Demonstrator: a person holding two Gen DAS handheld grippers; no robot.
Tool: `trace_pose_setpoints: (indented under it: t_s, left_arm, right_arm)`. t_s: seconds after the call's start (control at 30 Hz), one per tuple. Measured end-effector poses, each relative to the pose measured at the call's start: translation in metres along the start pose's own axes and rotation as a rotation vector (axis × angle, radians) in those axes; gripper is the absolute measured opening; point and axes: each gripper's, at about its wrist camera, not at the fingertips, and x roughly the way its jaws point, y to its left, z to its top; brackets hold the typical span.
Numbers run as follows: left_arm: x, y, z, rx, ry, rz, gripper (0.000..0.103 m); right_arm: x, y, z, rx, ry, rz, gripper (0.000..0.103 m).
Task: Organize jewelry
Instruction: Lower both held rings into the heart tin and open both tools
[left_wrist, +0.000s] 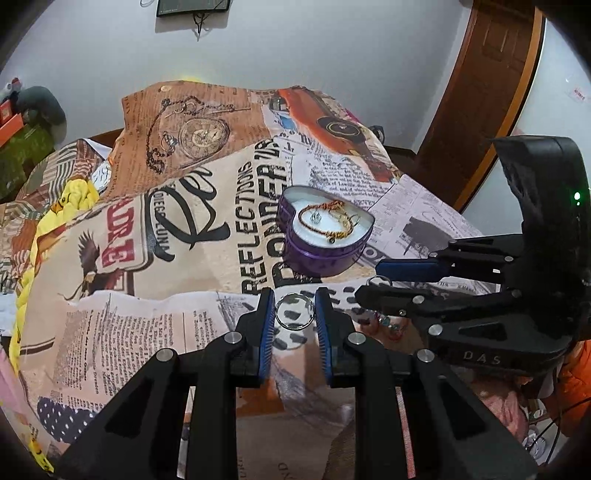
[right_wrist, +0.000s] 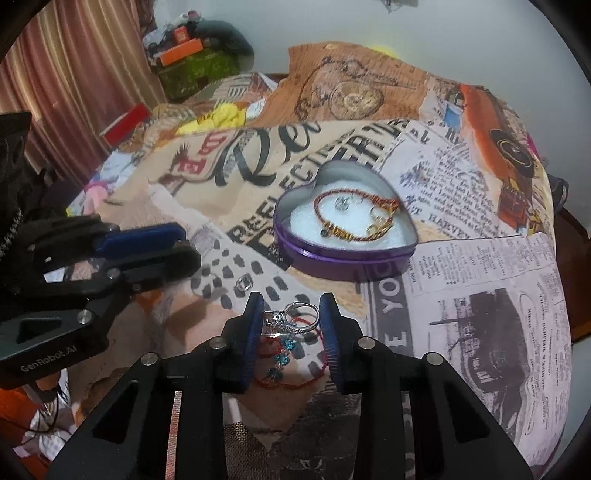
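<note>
A: Left wrist view?
B: Left claw (left_wrist: 294, 310) clamps a plain silver ring (left_wrist: 294, 311) above the printed bedspread (left_wrist: 155, 332); purple heart-shaped tin (left_wrist: 325, 236) lies beyond.
A: Right wrist view?
B: Right claw (right_wrist: 291, 317) grips a stone-set silver ring (right_wrist: 295, 317) over a red beaded bracelet (right_wrist: 284, 362).

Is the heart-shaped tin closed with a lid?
No: the purple heart-shaped tin stands open, with a red and gold bracelet lying on its white lining.

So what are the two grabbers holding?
Left gripper: a plain silver ring, pinched across its rim. Right gripper: a stone-set ring, pinched at its sides.
</note>
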Motion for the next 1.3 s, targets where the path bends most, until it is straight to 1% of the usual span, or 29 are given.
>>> trace_pose_setpoints:
  t_s: [0.4, 0.6, 0.93, 1.13, 1.3]
  left_arm:
    - [-0.009, -0.01, 0.025, 0.01, -0.063, -0.015, 0.021]
    - [-0.005, -0.014, 0.039, 0.016, -0.085, -0.03, 0.021]
    - [0.013, -0.02, 0.05, 0.05, -0.077, -0.036, 0.021]
    - [0.032, -0.022, 0.051, 0.07, -0.046, -0.028, 0.021]
    - [0.046, -0.022, 0.05, 0.078, -0.021, -0.028, 0.021]
  right_arm:
    - [-0.035, -0.022, 0.018, 0.075, -0.13, -0.033, 0.028]
    - [-0.042, -0.034, 0.025, 0.098, -0.171, -0.047, 0.028]
    - [-0.035, -0.048, 0.033, 0.122, -0.188, -0.034, 0.028]
    - [-0.023, -0.056, 0.035, 0.138, -0.167, -0.025, 0.028]
    - [-0.01, -0.063, 0.034, 0.153, -0.133, -0.007, 0.028]
